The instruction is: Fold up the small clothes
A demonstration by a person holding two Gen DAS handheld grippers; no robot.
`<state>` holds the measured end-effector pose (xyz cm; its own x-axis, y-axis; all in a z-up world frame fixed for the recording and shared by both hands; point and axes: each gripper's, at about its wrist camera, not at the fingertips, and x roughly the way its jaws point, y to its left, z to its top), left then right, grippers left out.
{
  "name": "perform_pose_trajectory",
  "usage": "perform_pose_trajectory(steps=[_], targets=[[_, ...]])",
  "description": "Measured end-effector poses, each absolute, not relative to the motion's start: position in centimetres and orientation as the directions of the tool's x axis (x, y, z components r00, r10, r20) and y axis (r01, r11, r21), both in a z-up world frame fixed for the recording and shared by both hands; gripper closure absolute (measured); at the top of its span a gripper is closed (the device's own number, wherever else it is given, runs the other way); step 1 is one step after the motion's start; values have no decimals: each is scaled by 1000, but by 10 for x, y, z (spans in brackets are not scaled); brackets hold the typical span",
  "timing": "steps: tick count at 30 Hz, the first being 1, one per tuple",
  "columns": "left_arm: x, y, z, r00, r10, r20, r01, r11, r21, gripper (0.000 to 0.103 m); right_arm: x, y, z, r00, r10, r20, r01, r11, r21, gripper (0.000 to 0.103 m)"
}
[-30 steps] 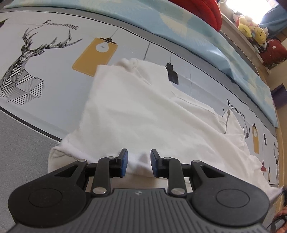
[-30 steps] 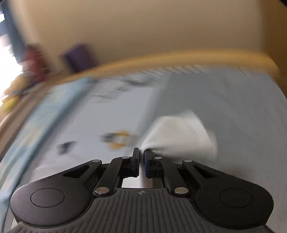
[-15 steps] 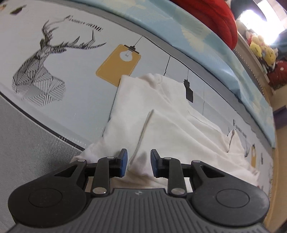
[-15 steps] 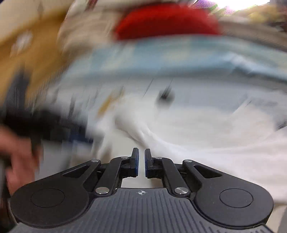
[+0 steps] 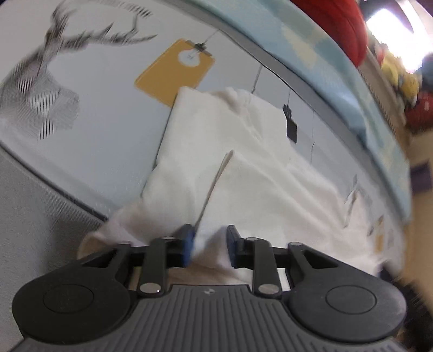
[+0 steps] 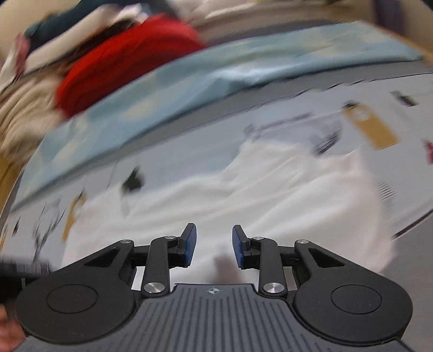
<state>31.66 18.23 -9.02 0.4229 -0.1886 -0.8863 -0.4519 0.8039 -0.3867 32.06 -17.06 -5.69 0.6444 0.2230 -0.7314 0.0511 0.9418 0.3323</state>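
A soft white cloth top (image 5: 243, 176) lay partly folded on a bed. The bed had a pale printed sheet (image 5: 108, 130) with a black stripy deer drawing (image 5: 40, 108) and a yellow tag shape (image 5: 176, 70). The cloth covered the middle of that sheet, just below the yellow tag.

The left tool (image 5: 208, 243) was at the near edge of the cloth. Its jaws had just been closing. They were a little apart, with a fold of white cloth between them.

The right tool (image 6: 213, 243) had just been opening. It had let go and held nothing, and the cloth lay under it.

Behind the sheet were a light blue blanket (image 5: 311, 40), a big red cushion (image 5: 338, 21) and some blurry yellow soft toys (image 5: 400, 78).
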Motion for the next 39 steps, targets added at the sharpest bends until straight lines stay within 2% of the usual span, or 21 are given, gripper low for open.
perform_pose_trajectory(steps=[4,6,7,9,11,14,18,19,21,25,29,33,35,37,39], targets=[[298,191,-53,524,-19,-851,-517,788,-336,102,324,-209,-50,717,78,-692,231,911,342,63],[286,192,-45,508,125,-852,-576,785,-228,102,323,-226,-51,715,27,-698,312,882,353,62],[284,194,-51,468,151,-871,-607,771,-192,101,323,-232,-54,703,20,-711,336,872,356,62],[282,203,-68,402,118,-908,-660,724,-198,100,326,-237,-63,674,29,-738,359,860,362,61],[285,204,-66,408,131,-903,-659,727,-192,98,326,-240,-71,642,31,-766,386,850,358,61],[287,201,-47,469,181,-864,-629,755,-184,84,331,-238,-84,580,71,-811,384,855,349,61],[291,200,-45,492,140,-859,-606,764,-222,81,335,-233,-99,475,4,-880,400,890,220,60],[294,200,-48,485,109,-867,-594,770,-236,81,337,-236,-102,457,-14,-889,415,888,199,58],[297,196,-50,480,66,-875,-576,776,-258,81,335,-244,-105,435,-14,-900,466,859,212,48],[298,191,-52,485,40,-873,-545,795,-266,80,334,-240,-89,551,-38,-834,438,863,250,49],[297,188,-55,485,36,-874,-528,808,-260,80,343,-230,-78,644,39,-764,308,901,305,49],[299,190,-58,478,23,-878,-522,811,-263,80,354,-226,-87,624,52,-780,268,923,275,49],[300,191,-60,475,18,-880,-523,810,-265,80,360,-226,-93,609,56,-791,243,937,253,55],[301,192,-61,472,12,-881,-521,810,-268,80,365,-224,-99,592,59,-803,205,954,221,80],[304,193,-61,472,5,-882,-519,810,-273,80,367,-225,-99,605,67,-794,179,960,217,98]])
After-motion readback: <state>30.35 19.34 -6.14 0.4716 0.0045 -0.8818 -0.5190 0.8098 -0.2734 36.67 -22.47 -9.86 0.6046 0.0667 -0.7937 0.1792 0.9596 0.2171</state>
